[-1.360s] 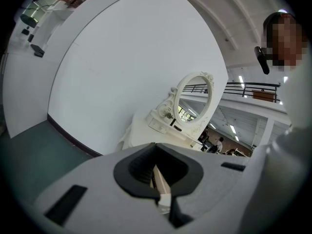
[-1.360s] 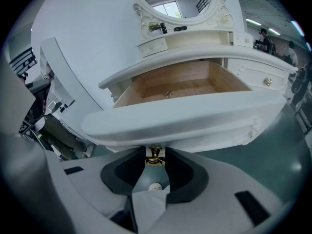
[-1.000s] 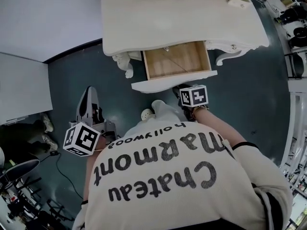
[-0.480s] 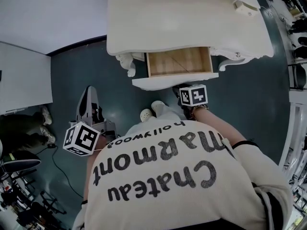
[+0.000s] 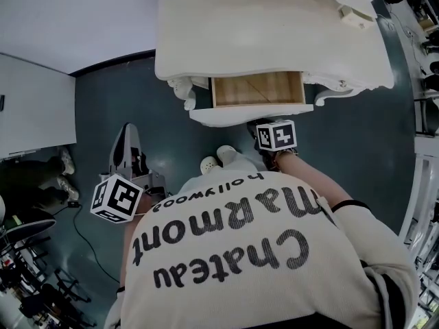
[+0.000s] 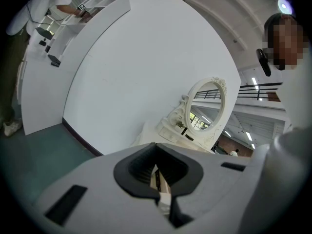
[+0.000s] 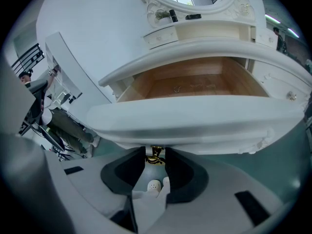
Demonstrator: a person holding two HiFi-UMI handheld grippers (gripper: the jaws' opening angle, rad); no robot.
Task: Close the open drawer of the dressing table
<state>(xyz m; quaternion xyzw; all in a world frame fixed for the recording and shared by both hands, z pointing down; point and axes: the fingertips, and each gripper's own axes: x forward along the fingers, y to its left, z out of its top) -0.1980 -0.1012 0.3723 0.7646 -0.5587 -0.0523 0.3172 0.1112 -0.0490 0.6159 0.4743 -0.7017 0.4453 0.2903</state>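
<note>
Fingers of the right gripper (image 7: 155,150) are pinching the brass handle (image 7: 155,156) of the part-open drawer (image 5: 257,89) at upper centre, a grip the head view is hiding, while the left gripper (image 6: 157,172) is pressing its own together, empty.

Dressing table (image 5: 274,40) cropped, handle (image 7: 155,156) half hidden
Head view's top edge cuts off its back; the drawer front (image 7: 195,121) covers the handle's top.

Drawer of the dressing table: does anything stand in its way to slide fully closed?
Nothing visible does. The drawer shows only bare wood inside, and the right hand-held gripper, closed on the handle at its front, lies outside the path into the dressing table.
</note>
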